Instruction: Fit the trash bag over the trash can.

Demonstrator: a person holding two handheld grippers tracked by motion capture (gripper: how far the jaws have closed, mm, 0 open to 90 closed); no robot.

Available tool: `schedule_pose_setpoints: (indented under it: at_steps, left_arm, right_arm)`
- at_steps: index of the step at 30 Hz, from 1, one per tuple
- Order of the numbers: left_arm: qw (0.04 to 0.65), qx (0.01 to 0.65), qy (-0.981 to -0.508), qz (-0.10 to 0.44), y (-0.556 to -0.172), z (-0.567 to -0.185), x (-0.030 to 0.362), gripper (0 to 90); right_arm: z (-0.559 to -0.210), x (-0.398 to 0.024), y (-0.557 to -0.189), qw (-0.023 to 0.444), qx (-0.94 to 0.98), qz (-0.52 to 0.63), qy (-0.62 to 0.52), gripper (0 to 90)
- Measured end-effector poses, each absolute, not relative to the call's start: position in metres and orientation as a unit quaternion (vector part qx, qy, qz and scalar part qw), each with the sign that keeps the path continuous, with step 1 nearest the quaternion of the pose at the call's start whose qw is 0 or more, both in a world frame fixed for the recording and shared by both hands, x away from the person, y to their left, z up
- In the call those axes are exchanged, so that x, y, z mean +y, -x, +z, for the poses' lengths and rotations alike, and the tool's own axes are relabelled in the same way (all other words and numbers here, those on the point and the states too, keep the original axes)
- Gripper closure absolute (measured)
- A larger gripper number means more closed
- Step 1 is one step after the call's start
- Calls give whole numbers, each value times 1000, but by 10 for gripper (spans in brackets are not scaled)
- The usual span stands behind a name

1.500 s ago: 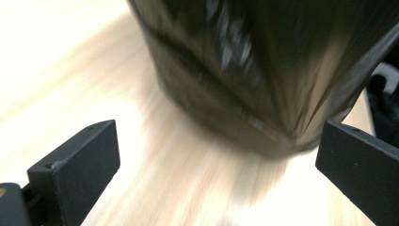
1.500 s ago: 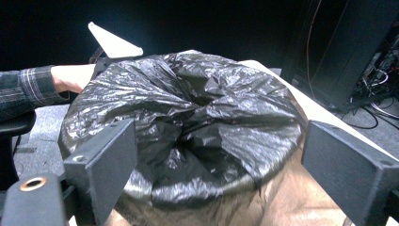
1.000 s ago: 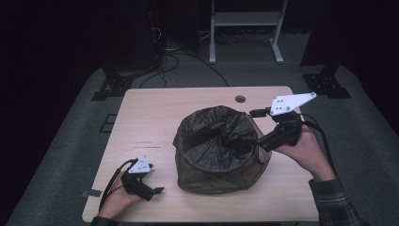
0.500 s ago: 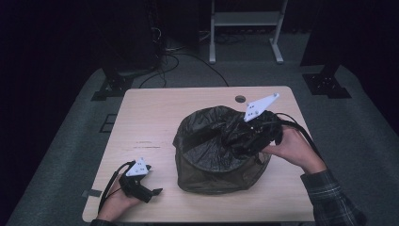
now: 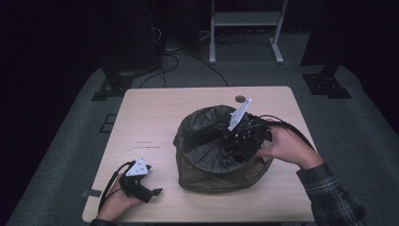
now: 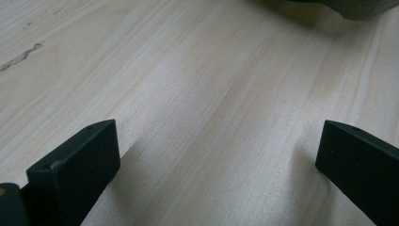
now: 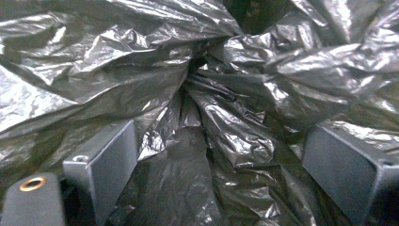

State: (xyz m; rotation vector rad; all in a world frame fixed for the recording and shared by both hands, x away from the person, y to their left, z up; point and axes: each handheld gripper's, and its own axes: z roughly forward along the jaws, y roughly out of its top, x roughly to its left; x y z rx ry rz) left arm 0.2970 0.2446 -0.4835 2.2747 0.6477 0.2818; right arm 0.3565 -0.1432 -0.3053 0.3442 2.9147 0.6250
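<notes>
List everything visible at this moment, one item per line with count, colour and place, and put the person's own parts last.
Table: one, light wood, centre of the high view.
Bin: one, dark, right of the table's middle, lined with a bag.
Bag: one, black, crinkled plastic, inside the bin and folded over its rim.
Round hole: one, dark, near the table's far edge.
Stand: one, white, on the floor beyond the table.
Cables: several, black, on the grey floor behind the table.
Left gripper: one, black, jaws apart over bare wood at the near left corner.
Right gripper: one, black, jaws apart inside the bag.
Right hand: one, checked sleeve, at the bin's right rim.
</notes>
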Motion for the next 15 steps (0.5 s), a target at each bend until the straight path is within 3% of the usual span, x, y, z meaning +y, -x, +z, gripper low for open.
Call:
schedule_pose_setpoints:
  at_steps: [15]
  left_arm:
    - [371,253,-887,110,-297,-483,245,0]
  right_arm:
    - [-293,-140,-356,65,971,197,-118,98]
